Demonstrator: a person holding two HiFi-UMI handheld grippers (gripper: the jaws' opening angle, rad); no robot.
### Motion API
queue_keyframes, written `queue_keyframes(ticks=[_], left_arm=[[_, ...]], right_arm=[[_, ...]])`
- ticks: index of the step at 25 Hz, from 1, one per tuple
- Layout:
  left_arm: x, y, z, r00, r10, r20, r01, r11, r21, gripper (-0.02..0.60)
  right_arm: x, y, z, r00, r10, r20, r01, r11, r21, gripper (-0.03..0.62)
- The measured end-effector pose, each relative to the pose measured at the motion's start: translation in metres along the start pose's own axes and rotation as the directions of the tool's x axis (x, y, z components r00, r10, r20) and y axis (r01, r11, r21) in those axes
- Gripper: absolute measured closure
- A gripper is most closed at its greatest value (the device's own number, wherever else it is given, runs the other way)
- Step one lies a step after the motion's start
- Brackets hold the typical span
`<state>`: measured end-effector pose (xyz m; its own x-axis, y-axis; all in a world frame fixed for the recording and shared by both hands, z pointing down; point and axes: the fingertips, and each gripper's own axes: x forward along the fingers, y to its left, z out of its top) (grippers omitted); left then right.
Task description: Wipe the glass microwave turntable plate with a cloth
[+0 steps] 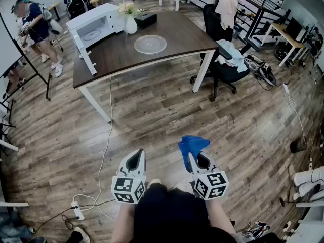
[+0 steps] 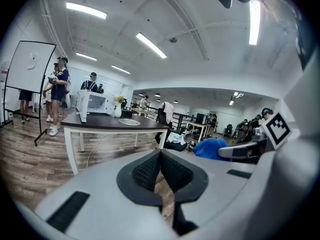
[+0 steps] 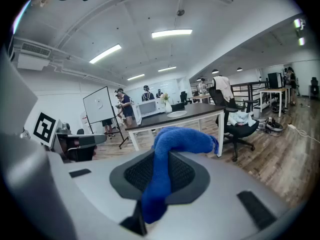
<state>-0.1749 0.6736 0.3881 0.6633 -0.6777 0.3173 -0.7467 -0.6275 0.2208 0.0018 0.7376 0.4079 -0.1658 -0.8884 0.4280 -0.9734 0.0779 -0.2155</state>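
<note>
Glass turntable plate (image 1: pixel 150 44): lies flat on the dark counter (image 1: pixel 116 52), at 12 o'clock from the person and well apart from both grippers. Nothing rests on it.
Plate handling: likely stiff, smooth, slippery and breakable, with some weight. Best steadied at its rim or pressed lightly flat while wiping, never pinched hard.
Cloth (image 1: pixel 192 145): blue, soft and limp. It should mould to the glass but may drag the plate if pushed sideways.
Right gripper (image 1: pixel 193 157): jaws closed on the cloth, which folds over above the tips.
Left gripper (image 1: pixel 137 155): jaws pressed together with nothing between them.
Counter neighbours: a white microwave (image 1: pixel 96 27) with its door swung open stands at 10 o'clock of the plate, and a white vase (image 1: pixel 130 24) with flowers at 11 o'clock. Both stand apart from the plate.
Edges: bare counter surrounds the plate. The near edge lies at its 6 o'clock, so a hard wipe towards the person could slide it that way.
Open room: bare wood floor (image 1: pixel 167 115) stretches between the person and the counter.
Obstacles: a cable drops from the counter to a power strip (image 1: pixel 77 210) at the person's 8 o'clock. An office chair (image 1: pixel 220 59) stands at 2 o'clock by the counter's right end. Another person (image 1: pixel 35 29) stands at 10 o'clock, beyond its left end.
</note>
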Motion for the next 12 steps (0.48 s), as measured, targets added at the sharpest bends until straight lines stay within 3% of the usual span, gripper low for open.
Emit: queue_keyframes(ticks=[12], left_arm=[[-0.007, 0.024, 0.009, 0.999, 0.027, 0.02, -0.027, 1.0, 0.002, 0.577]], right_arm=[[0.013, 0.02, 0.017, 0.999, 0.029, 0.04, -0.029, 1.0, -0.007, 0.541]])
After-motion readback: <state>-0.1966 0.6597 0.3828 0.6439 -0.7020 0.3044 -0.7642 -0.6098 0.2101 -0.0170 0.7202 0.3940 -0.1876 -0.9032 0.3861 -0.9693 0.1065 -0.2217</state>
